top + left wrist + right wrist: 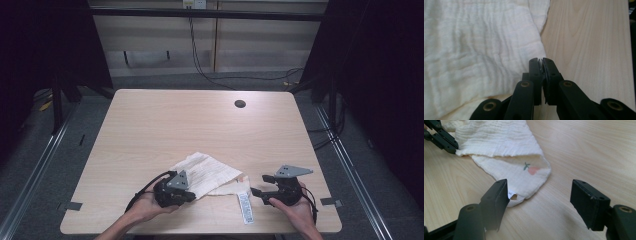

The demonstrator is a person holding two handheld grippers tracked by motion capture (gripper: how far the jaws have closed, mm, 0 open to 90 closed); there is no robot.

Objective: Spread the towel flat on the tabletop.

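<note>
A white crinkled cloth [207, 172] lies folded on the wooden table [200, 120] near its front edge. My left gripper [192, 197] is at the cloth's near left edge, jaws pressed together with a sliver of white fabric pinched at their tips [540, 61]. In the right gripper view the same left gripper [455, 148] bites the folded layer's corner. My right gripper [259, 183] stands wide open at the cloth's right corner. That corner [534, 170] carries a small pink and green print and lies between the jaws [539, 187] untouched. A white tag [515, 198] sits by one jaw.
A long white printed label [244, 207] lies on the table between the two hands. A round cable hole [240, 104] is at the far right of the tabletop. Tape marks [74, 205] sit at the front corners. Cables run on the floor behind the table.
</note>
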